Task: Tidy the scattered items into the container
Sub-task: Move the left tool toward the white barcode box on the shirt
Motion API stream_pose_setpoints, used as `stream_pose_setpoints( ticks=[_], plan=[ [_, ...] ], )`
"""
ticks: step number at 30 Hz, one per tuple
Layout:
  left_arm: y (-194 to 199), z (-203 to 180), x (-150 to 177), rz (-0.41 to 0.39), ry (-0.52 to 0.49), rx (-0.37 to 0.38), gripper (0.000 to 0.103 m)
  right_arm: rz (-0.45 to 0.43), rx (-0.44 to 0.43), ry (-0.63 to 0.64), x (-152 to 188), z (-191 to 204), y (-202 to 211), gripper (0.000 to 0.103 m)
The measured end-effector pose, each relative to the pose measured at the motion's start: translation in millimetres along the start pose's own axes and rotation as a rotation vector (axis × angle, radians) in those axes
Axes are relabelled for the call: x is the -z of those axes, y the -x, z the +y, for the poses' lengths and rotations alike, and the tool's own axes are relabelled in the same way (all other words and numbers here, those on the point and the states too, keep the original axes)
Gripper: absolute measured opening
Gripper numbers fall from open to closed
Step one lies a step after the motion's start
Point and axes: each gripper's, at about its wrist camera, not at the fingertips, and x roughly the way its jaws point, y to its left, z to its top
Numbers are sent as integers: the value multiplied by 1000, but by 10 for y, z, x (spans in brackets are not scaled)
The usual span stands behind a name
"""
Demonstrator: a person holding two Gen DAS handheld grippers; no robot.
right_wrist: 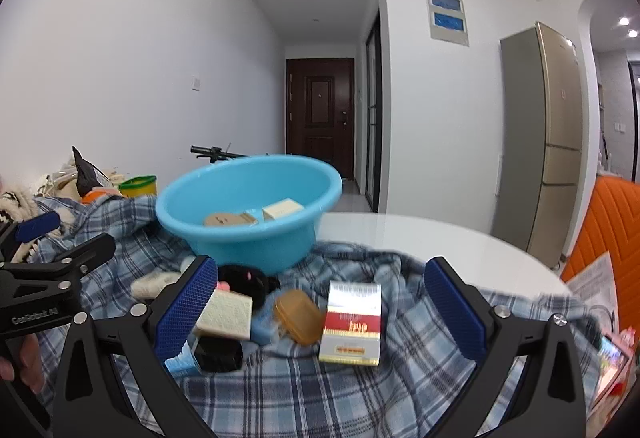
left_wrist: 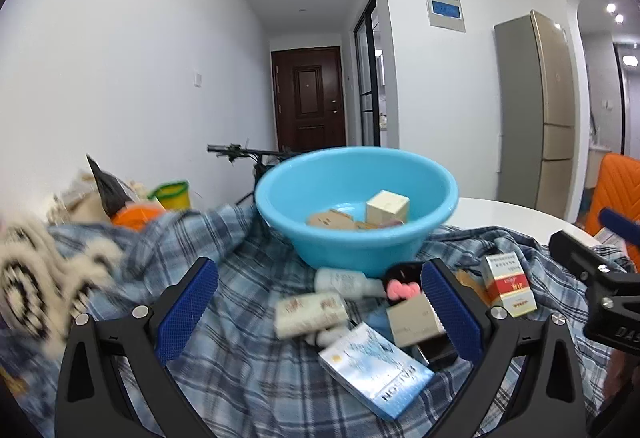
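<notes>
Both claws stand wide open, gripping nothing: left claw [left_wrist: 320, 312], right claw [right_wrist: 320, 312]. The blue basin [right_wrist: 224, 234] sits on the plaid cloth [right_wrist: 320, 394] covering the surface [right_wrist: 440, 250], toward its far edge, holding a cream box [right_wrist: 282, 209]. The red-and-white carton [right_wrist: 352, 324] stands upright between the right claw's fingers, untouched.

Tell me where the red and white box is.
The red and white box stands upright on the plaid cloth, between the right gripper's open fingers, right of the amber soap and in front of the blue basin.
</notes>
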Motion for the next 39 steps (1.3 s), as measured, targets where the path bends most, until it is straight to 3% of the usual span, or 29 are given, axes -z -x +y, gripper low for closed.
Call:
stream_pose_setpoints(
  ticks=[17, 23, 32, 39],
  plan=[
    [321, 234, -1419, -126, 19, -16, 103, -146, -25, 33, -1461, -114, 258, 103],
    [347, 272, -1684, -152, 19, -23, 103, -190, -14, 70, -1786, -147, 296, 103],
    [-91, 269, -1676, 120, 2, 100, 103, -60, -66, 88, -1740, -143, 67, 103],
    [-509, 295, -1454, 405, -4, 150, 103, 290, -252, 85, -1583, -109, -482, 103]
  ],
)
